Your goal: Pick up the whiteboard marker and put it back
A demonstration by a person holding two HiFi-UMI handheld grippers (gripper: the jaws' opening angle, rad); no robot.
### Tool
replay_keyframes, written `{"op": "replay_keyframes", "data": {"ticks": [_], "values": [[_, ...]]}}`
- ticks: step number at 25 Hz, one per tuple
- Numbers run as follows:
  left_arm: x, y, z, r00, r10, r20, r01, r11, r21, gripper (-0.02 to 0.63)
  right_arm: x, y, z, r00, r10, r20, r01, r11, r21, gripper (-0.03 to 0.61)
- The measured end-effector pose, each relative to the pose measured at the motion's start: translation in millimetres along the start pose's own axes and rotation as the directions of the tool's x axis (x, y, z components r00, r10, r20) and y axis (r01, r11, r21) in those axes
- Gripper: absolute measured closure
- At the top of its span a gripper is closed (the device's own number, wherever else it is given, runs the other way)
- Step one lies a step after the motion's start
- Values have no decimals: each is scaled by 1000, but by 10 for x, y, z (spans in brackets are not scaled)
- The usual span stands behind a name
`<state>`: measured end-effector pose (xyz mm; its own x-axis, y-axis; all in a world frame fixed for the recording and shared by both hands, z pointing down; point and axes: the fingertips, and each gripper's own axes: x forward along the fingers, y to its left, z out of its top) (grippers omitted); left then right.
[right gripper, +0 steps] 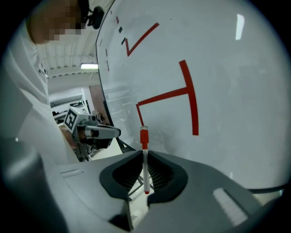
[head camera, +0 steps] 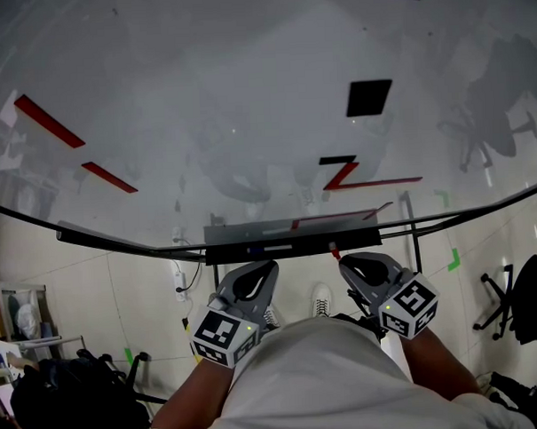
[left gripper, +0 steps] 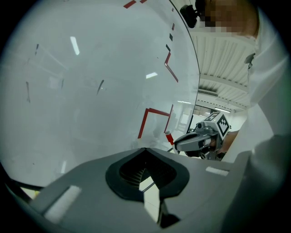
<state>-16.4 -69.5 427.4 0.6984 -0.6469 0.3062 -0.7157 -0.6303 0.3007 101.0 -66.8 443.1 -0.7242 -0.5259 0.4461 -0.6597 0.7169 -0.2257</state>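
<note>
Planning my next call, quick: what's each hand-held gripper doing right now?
Left hand-held gripper: closed, nothing between its jaws.
Right hand-held gripper: closed on the red-capped whiteboard marker.

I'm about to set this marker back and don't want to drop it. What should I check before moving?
1. Grip on the whiteboard marker: ok. The right gripper has its jaws shut on the barrel, which stands upright between them.
2. Cap: ok, it seems. The red cap sits on the end that points at the whiteboard.
3. Left gripper out of the way: ok. Shut, empty, beside the right one.
4. Tray within reach: ok. It runs along the board's lower edge, just ahead of both grippers.
5. Free spot on the tray: cannot tell from the head view.
</note>
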Motion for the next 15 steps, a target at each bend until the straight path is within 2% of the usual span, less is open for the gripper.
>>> {"op": "replay_keyframes", "data": {"ticks": [3,7,9,15], "values": [[-9,1,-23,1000,1,-3,-1,1000,-6,597,38,-35,-77,996,-52,-67,41,987,-154,541],[-15,6,-26,1000,3,1,-3,1000,-11,597,103,10,-106,987,-112,-116,56,915,-400,541],[-21,11,-26,1000,6,2,-6,1000,-11,597,125,37,-136,984,-121,-133,48,890,-453,541],[-37,9,-27,1000,8,0,-8,1000,-8,597,161,36,-175,975,-152,-164,46,854,-519,541]]}}
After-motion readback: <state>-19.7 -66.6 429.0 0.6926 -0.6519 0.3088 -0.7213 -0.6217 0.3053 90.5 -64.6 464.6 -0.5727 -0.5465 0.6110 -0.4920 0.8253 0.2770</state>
